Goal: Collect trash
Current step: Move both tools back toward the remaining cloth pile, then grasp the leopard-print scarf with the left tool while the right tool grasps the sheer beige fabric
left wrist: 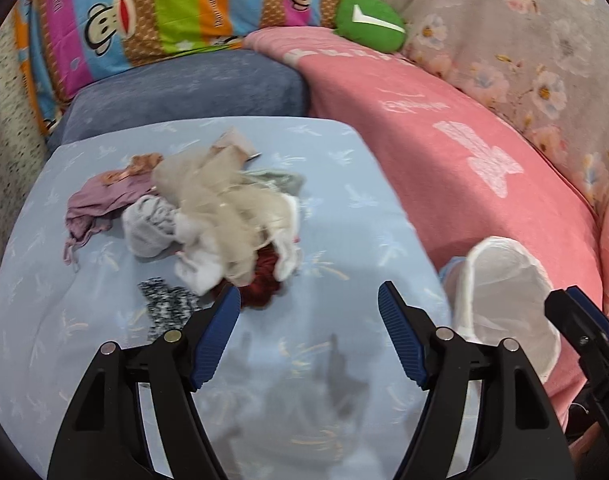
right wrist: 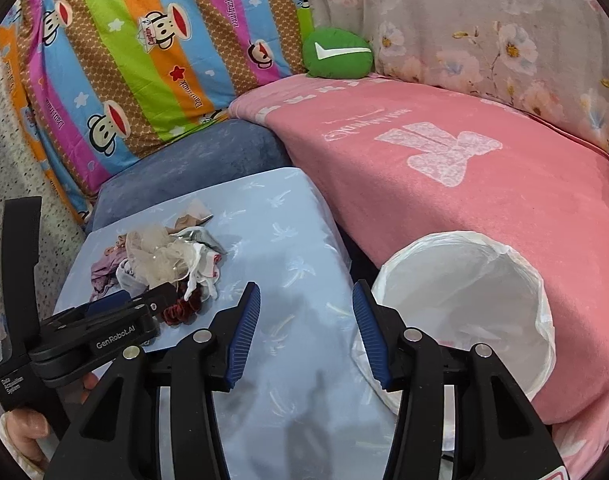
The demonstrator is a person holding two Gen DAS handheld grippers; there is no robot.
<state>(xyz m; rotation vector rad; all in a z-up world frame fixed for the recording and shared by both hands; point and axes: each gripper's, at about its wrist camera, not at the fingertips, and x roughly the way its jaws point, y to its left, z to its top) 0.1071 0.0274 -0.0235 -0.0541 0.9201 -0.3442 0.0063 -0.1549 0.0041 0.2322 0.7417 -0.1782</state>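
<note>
1. Left wrist view: left gripper (left wrist: pixel 309 300) fingers spread, nothing between them, just below the heap of fabric scraps (left wrist: pixel 208 216) at centre-left.
2. Right gripper (right wrist: pixel 306 300) fingers spread, empty; lined bin (right wrist: pixel 464 304) lower right.

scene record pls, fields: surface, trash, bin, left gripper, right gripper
surface: light blue cloth-covered table, pink blanket beside it
trash: pile of crumpled fabric scraps on the table, dark red piece at its near edge
bin: white-lined bin, right of the table, against the pink blanket
left gripper: open, nothing between the jaws, near the dark red piece
right gripper: open, empty, over the table's edge beside the bin
</note>
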